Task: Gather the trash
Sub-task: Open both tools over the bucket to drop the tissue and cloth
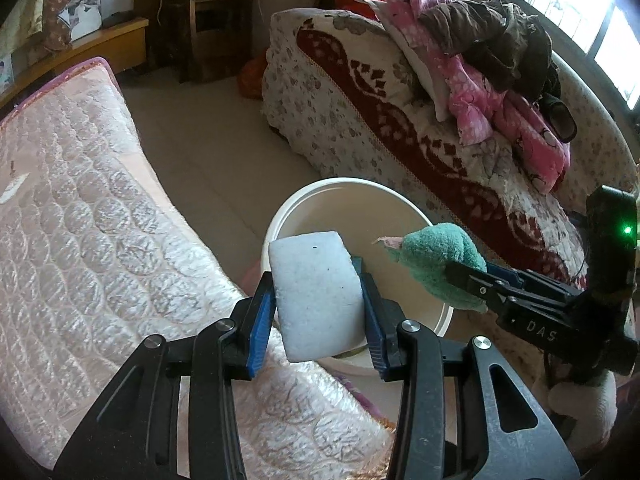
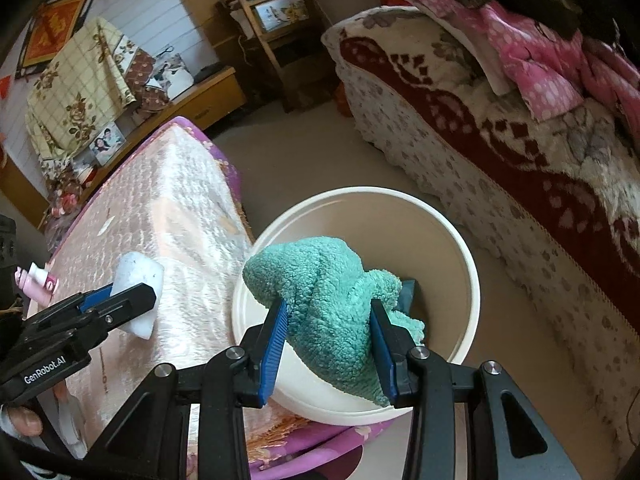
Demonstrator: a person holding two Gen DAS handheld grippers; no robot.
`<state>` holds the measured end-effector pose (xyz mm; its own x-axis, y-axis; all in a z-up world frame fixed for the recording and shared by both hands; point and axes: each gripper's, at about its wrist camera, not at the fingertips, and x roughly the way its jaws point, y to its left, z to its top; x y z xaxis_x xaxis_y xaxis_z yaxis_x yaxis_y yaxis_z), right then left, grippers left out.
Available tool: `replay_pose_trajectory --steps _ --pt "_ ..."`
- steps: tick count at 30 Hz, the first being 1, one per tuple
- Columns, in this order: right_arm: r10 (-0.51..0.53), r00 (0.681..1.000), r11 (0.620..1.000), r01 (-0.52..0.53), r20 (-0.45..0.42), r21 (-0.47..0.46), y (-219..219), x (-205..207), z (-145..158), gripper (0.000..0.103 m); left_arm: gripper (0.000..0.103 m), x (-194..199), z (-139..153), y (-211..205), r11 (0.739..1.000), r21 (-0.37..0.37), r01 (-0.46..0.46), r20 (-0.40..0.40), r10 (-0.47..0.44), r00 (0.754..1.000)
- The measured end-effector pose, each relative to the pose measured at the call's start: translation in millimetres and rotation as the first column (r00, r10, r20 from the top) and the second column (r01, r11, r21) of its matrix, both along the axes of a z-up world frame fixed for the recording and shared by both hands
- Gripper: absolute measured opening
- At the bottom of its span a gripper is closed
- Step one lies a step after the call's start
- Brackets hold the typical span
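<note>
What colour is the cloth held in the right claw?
Teal green cloth, fluffy; it shows best in the right wrist view, above the bucket.

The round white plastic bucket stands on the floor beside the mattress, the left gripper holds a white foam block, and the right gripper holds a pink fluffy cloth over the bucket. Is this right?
One detail is wrong: the fluffy cloth in the right gripper is teal green, not pink, as the right wrist view shows. The rest stands: the round white plastic bucket is on the floor beside the mattress, and the left gripper holds the white foam block.
</note>
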<state>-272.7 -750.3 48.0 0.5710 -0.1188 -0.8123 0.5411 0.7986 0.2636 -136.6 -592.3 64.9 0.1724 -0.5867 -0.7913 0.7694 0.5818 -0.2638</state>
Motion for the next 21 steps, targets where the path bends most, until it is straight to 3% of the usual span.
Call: replay_pose_trajectory --steps 4,7,11,14,21 --pt "-0.019 1.0 1.0 0.019 -0.017 0.002 -7.3 0.2 -8.0 0.039 0.043 0.7 -2.2 -8.5 1.0 -0.002 0.013 -0.002 -0.013 1.0" --pt "-0.037 0.999 0.999 0.037 -0.013 0.009 -11.5 -0.3 -11.5 0.05 0.055 3.1 -3.6 -13.7 1.0 -0.021 0.021 -0.017 -0.022 1.0" --pt "-0.062 0.998 0.998 0.062 0.007 0.019 -17.1 -3.7 -12.2 0.052 0.067 6.8 -5.2 -14.0 0.997 -0.068 0.032 -0.051 -0.035 0.998" --pt "-0.061 0.998 0.998 0.061 -0.006 0.016 -15.4 -4.3 -13.8 0.058 0.068 5.2 -4.1 -13.5 0.998 -0.06 0.027 -0.035 -0.029 0.999" --pt "-0.046 0.999 0.999 0.045 -0.007 -0.011 2.8 -8.3 -14.0 0.059 0.068 -0.3 0.1 0.7 0.999 -0.014 -0.03 0.048 0.031 0.998"
